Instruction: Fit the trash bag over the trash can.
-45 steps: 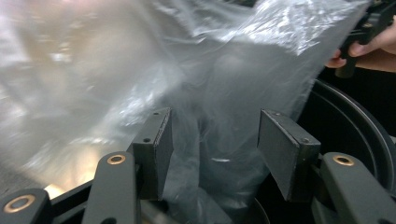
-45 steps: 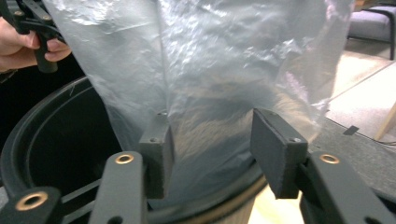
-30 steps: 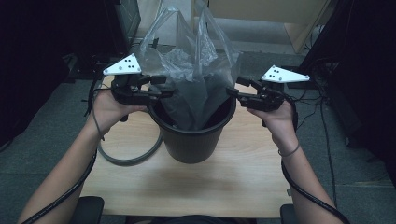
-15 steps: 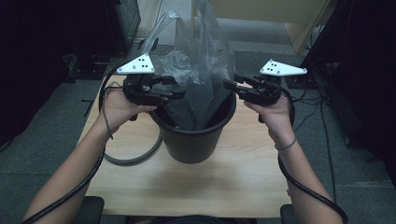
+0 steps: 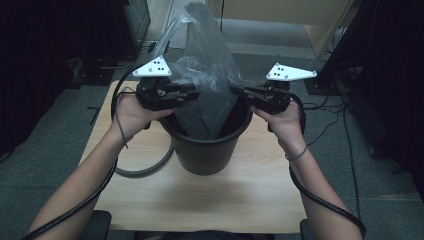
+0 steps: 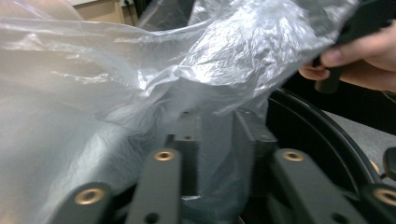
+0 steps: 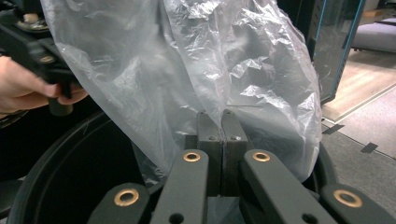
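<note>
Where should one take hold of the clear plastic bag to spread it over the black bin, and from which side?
Grip the clear plastic bag at its loose upper edge, one gripper from each side of the black bin, level and pointing inward. The film stands tall and crumpled above the rim, so opposite edges are free to pinch; the right gripper seems shut on film this way.

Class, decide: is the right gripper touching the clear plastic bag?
Touching. In the right gripper view, the right gripper has its jaws pressed together with the plastic bag's film pinched between them.
</note>
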Demonstrator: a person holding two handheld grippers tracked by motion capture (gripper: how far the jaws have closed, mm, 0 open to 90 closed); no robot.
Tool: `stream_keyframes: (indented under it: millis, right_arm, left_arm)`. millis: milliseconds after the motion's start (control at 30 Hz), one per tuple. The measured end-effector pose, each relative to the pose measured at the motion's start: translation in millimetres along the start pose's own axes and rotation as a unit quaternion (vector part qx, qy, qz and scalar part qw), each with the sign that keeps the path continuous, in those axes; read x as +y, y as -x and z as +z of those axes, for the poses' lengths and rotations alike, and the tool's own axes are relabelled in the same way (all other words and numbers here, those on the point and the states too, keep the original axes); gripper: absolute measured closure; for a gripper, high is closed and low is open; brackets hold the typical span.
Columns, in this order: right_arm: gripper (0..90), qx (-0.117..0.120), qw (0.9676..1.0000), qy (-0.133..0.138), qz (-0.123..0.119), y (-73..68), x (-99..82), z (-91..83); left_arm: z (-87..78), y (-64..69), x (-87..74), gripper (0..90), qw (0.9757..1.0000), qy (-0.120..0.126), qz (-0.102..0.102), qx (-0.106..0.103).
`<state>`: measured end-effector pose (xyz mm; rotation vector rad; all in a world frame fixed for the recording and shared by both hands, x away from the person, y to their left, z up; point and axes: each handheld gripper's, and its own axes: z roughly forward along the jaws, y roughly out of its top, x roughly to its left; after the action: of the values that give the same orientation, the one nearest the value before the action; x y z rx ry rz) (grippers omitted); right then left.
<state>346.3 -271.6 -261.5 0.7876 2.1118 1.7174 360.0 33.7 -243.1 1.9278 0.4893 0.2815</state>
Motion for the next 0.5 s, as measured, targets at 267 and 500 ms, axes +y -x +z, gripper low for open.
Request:
stream_keyframes:
  millis: [267,500]
  right_arm:
    - [90.0,-0.007,0.9999,0.001,0.009,4.3,-2.4,-5.8]
    - [90.0,-0.015,0.9998,0.001,0.016,10.5,-2.8,-15.2]
  left_arm:
    - [-4.7,-5.5,0.4,90.0,0.9999,-0.003,-0.015,0.004]
    - [-21.7,-18.4,-4.8,90.0,0.9993,0.005,-0.027,0.024]
